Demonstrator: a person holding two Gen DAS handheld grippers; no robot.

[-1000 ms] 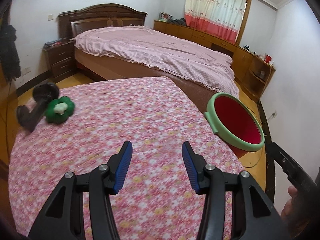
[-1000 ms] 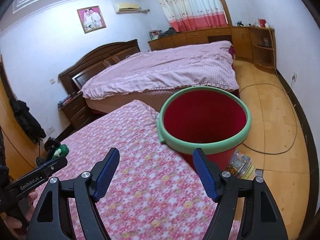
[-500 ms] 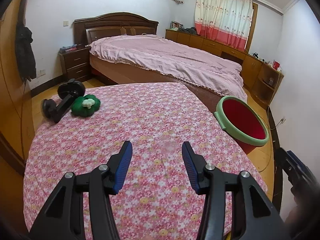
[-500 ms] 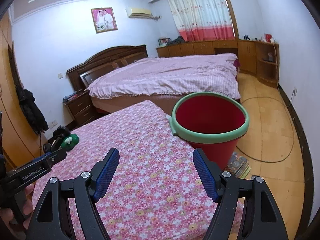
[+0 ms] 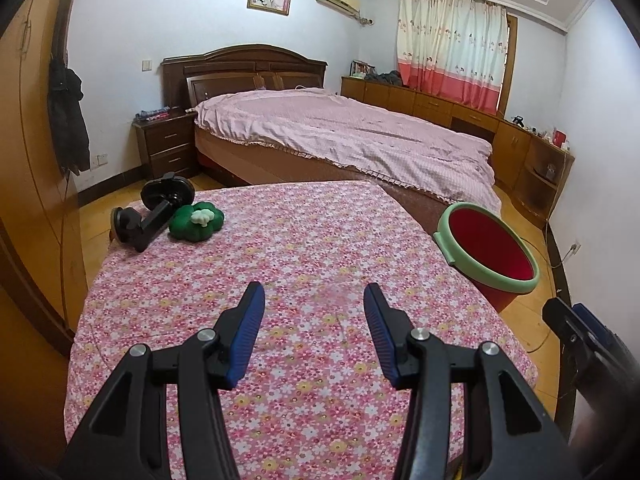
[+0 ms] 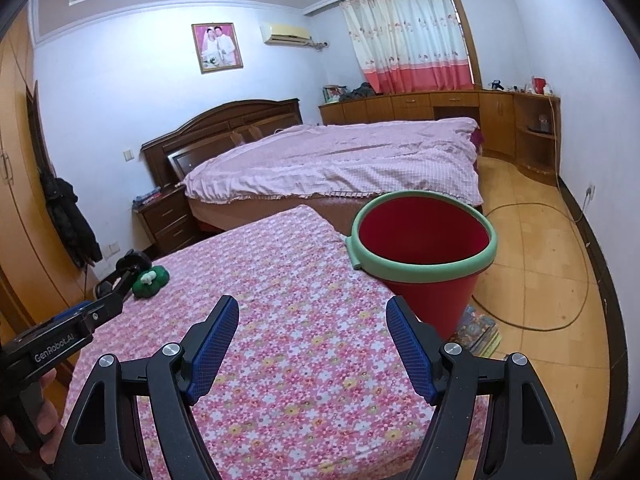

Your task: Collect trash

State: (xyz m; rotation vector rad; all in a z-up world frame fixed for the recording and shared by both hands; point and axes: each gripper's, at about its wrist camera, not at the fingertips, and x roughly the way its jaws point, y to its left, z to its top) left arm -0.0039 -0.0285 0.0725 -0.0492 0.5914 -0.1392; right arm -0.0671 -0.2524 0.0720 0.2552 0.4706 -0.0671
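Trash bucket (image 5: 490, 248): red plastic, round and tapering to the base, ringed with a pale green rim that carries a small tab on its left side; stands on the tiled floor just beside the right edge of the floral-covered table (image 5: 304, 264); in the right wrist view sits ahead and slightly right of the jaws (image 6: 424, 248).

Left to right on the cloth, a pink cotton print of small white and yellow flowers: at the far left corner a black suction-cup mount (image 5: 156, 212), hard and matte, lying tilted, touching a green plush clover-shaped toy (image 5: 196, 222) with a white tuft on top. Both well ahead and left of the left gripper (image 5: 314, 304). Left gripper: black frame, blue ribbed pads, jaws moderately apart, nothing between them, only cloth below. Right gripper (image 6: 312, 316): same build, jaws wider apart, likewise empty, above the cloth near the table's right side.

No loose trash discernible on the cloth. Bucket's inside bottom hidden by its near wall in both views. Something flat and printed (image 6: 478, 330) on the floor by the bucket's base, partly covered by the right finger, too blurred to identify. Right gripper cut off at the left view's edge; a hand (image 6: 36, 424) on the left gripper's handle only partly seen at the lower left.
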